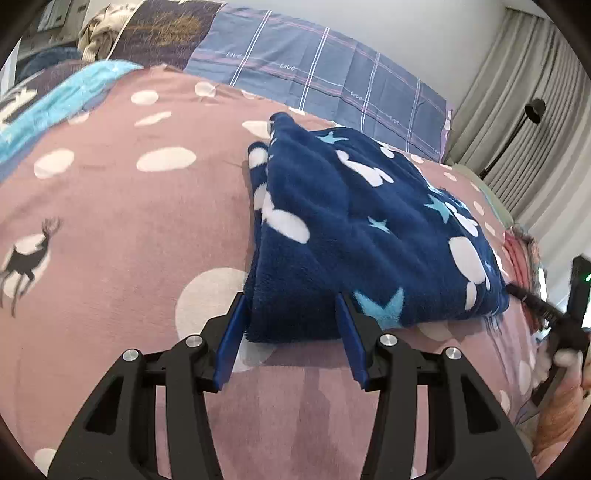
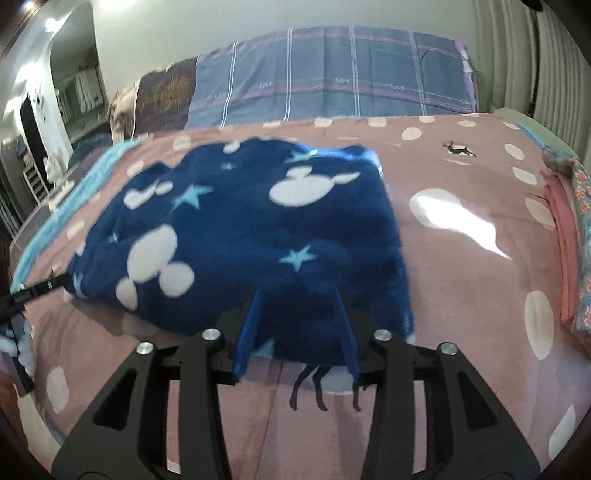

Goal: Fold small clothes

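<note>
Black linkage arms and blue fingers of the left gripper [image 1: 291, 306] fill the foreground of the left wrist view. Its jaws are parted about halfway, and the near left corner of a folded navy fleece garment [image 1: 354, 221] is seen between them; the left finger [image 1: 232, 332] stands just beside the fleece edge, while the other is laid against the fabric, so no firm pinch can be made out. The garment is patterned with white mouse-head shapes and pale blue stars, and it is lying folded on a pink bedspread [image 1: 122, 229] dotted with white circles and printed with a deer.

From the right wrist view, the right gripper [image 2: 299, 325] is seen at the near edge of the same garment [image 2: 240, 229], towards its right side. Its jaws are parted somewhat less than halfway and the fleece hem is lodged between the blue fingers [image 2: 247, 332]; whether the pads are pressed on it cannot be told, as the picture is blurred there.

At the head of the bed a blue checked pillow [image 1: 314, 74] is propped against the wall, with a brown one [image 1: 166, 26] beside it. Grey curtains [image 1: 517, 92] are hung on the right, and a black lamp [image 1: 533, 110] is placed before them. A hand [image 1: 569, 387] is glimpsed at the right edge of the left view, wrapped round the other tool's handle.
</note>
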Action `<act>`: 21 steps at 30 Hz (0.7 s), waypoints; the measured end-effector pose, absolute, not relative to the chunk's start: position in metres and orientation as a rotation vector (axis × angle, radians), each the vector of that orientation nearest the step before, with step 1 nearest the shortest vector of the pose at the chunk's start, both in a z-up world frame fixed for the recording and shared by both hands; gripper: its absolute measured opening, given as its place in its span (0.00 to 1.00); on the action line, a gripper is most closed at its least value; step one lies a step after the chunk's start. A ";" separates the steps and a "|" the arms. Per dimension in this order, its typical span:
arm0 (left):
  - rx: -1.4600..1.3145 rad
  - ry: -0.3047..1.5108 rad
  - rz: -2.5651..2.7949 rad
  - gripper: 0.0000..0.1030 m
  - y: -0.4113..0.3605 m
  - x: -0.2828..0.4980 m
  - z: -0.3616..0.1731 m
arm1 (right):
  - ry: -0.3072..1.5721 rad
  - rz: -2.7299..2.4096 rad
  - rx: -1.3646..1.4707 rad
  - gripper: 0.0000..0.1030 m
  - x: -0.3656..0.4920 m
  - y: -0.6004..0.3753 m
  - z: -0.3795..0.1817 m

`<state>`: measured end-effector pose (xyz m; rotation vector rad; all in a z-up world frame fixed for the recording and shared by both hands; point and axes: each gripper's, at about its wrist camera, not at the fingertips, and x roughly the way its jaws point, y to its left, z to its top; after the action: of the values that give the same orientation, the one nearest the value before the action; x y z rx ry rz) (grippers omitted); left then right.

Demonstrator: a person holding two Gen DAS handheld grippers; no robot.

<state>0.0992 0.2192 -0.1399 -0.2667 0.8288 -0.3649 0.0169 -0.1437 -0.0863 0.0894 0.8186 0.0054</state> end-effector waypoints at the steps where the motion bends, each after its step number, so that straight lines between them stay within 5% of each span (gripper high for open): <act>1: -0.294 0.825 -0.371 0.43 0.221 0.101 -0.142 | 0.866 -0.020 0.083 0.41 0.021 -0.144 -0.096; 4: -0.329 0.778 -0.387 0.14 0.226 0.099 -0.136 | 0.884 -0.029 0.113 0.42 0.018 -0.144 -0.101; 6: -0.367 0.747 -0.413 0.12 0.233 0.097 -0.129 | 0.850 -0.010 0.096 0.42 0.015 -0.138 -0.092; 7: -0.364 0.740 -0.410 0.14 0.233 0.098 -0.126 | 0.834 0.000 0.084 0.42 0.014 -0.134 -0.087; 10: -0.338 0.756 -0.386 0.49 0.231 0.109 -0.122 | 0.789 0.043 0.042 0.44 0.015 -0.117 -0.071; 12: -0.333 0.773 -0.400 0.50 0.226 0.119 -0.125 | 0.772 0.080 0.028 0.46 0.018 -0.104 -0.064; 13: -0.335 0.790 -0.408 0.46 0.222 0.126 -0.128 | 0.768 0.101 0.027 0.46 0.020 -0.097 -0.061; 15: -0.384 0.806 -0.449 0.05 0.219 0.133 -0.132 | 0.765 0.131 0.027 0.46 0.023 -0.084 -0.059; 21: -0.315 0.783 -0.444 0.06 0.236 0.105 -0.128 | 0.739 0.184 -0.068 0.48 0.013 -0.057 -0.052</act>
<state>0.1052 0.2359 -0.1282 -0.3154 0.7835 -0.4439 0.0134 -0.0574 -0.0520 -0.0682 0.7394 0.1841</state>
